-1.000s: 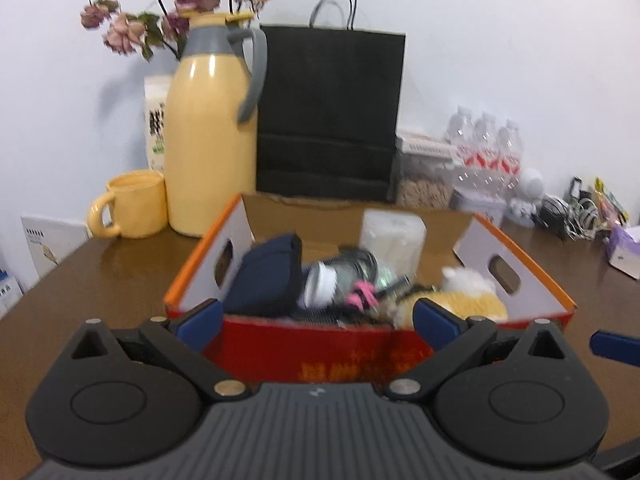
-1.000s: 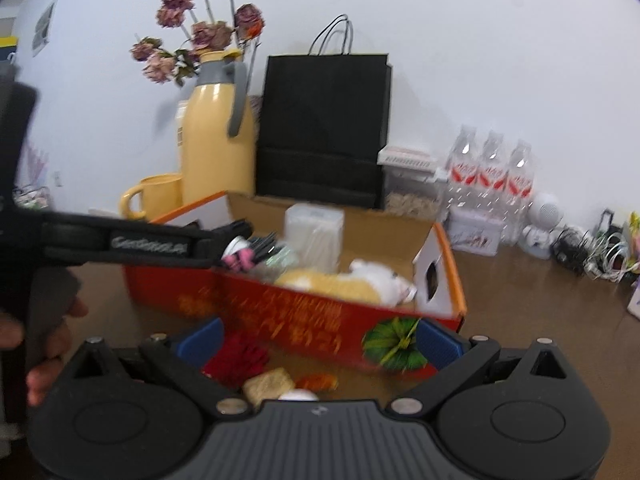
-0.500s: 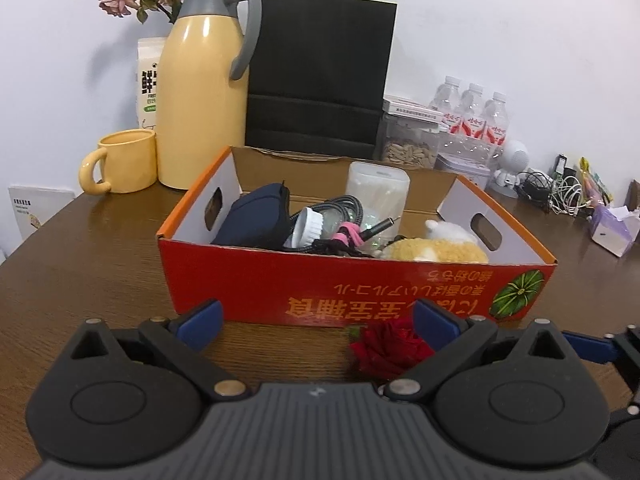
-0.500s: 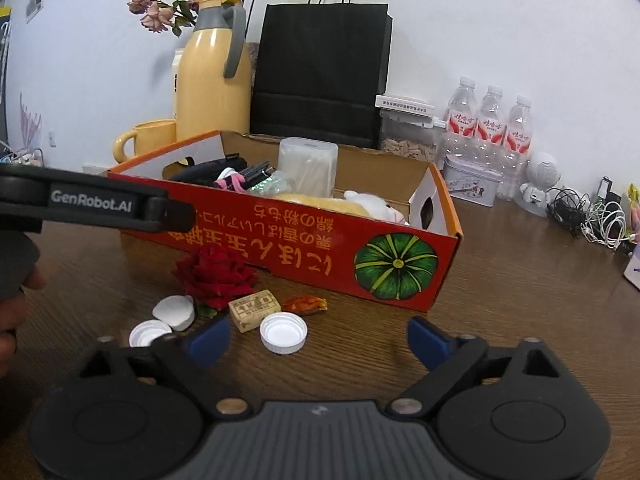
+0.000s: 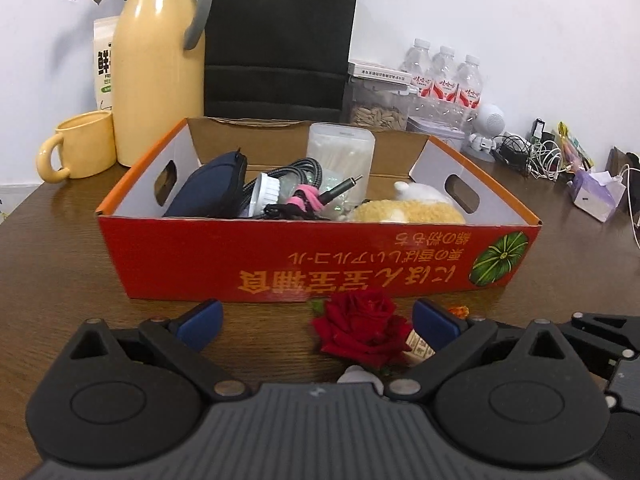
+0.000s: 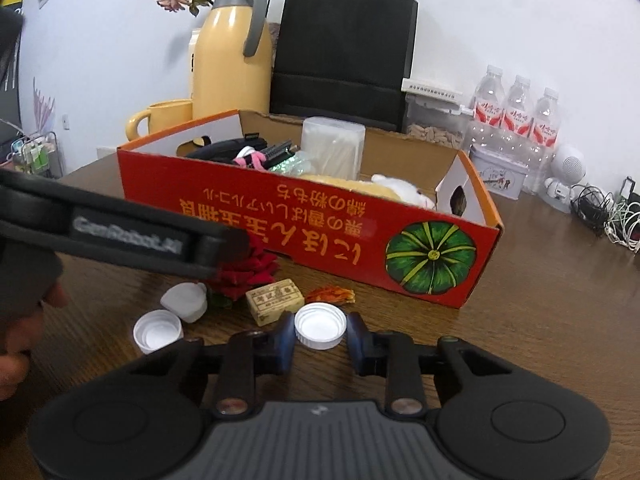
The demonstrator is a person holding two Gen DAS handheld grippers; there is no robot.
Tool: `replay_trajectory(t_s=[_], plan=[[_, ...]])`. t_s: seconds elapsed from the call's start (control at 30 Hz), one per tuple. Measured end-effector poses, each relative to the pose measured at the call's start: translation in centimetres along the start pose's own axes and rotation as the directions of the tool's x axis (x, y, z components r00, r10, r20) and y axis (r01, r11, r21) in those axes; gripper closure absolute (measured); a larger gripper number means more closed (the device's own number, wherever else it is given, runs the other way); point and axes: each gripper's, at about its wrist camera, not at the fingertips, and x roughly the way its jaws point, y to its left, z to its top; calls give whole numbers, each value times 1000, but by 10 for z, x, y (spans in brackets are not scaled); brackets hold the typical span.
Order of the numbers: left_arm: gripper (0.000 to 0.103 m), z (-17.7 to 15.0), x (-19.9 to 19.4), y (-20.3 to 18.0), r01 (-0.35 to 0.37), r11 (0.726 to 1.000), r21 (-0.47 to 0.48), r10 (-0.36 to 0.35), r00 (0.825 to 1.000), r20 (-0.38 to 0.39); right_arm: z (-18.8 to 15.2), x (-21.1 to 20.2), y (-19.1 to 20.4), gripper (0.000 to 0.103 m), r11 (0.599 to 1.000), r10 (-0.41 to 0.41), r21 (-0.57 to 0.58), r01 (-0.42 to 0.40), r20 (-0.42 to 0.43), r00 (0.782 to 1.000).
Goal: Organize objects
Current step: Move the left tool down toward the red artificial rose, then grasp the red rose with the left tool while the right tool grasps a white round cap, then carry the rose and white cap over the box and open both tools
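A red cardboard box (image 5: 280, 252) (image 6: 280, 216) holds a navy pouch (image 5: 208, 192), cables, a clear tub and a plush toy. In front of it lie a red rose (image 5: 362, 330) (image 6: 248, 272), a small tan block (image 6: 274, 300), an orange scrap (image 6: 334, 294) and white bottle caps. My left gripper (image 5: 318, 316) is open, the rose between its fingers, not touching. My right gripper (image 6: 320, 338) has closed around one white cap (image 6: 320, 326), its blue pads touching the cap's sides on the table. Two more caps (image 6: 158, 330) (image 6: 186, 300) lie to the left.
Behind the box stand a yellow thermos (image 5: 158, 68), a yellow mug (image 5: 78, 148), a black paper bag (image 5: 280, 36), water bottles (image 5: 444, 80), a seed jar, a white figurine (image 5: 490, 128) and tangled cables (image 5: 532, 156). The left gripper's body (image 6: 120, 236) crosses the right view's left side.
Both grippers drew back and lowered from the box. The right gripper moved onto the white cap and narrowed its fingers around it. The left gripper stayed open, now framing the rose.
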Motion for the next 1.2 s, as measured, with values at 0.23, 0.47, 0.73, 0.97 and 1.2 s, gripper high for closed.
replay_trajectory(t_s=[0.23,0.47,0.73,0.97,1.2], plan=[[61,-2,15,5,77,996,-53,-80,996,-44,1,-7,-3,76,999,-34,15,34,40,999],[68,-4,1,5,94,994,-51,-94,996,2,-1,-15,-6,76,997,-68,39,65,89,994],[68,2,-33,6,107,994,-29,-103,988,112,1,-27,-3,76,997,-81,32,77,160,984],[69,35,-45,18,94,995,-45,-84,979,188,33,-37,1,76,996,-88,30,83,236,968],[68,71,-25,33,36,997,-70,-20,974,227,79,-23,4,76,993,-117,18,118,305,945]])
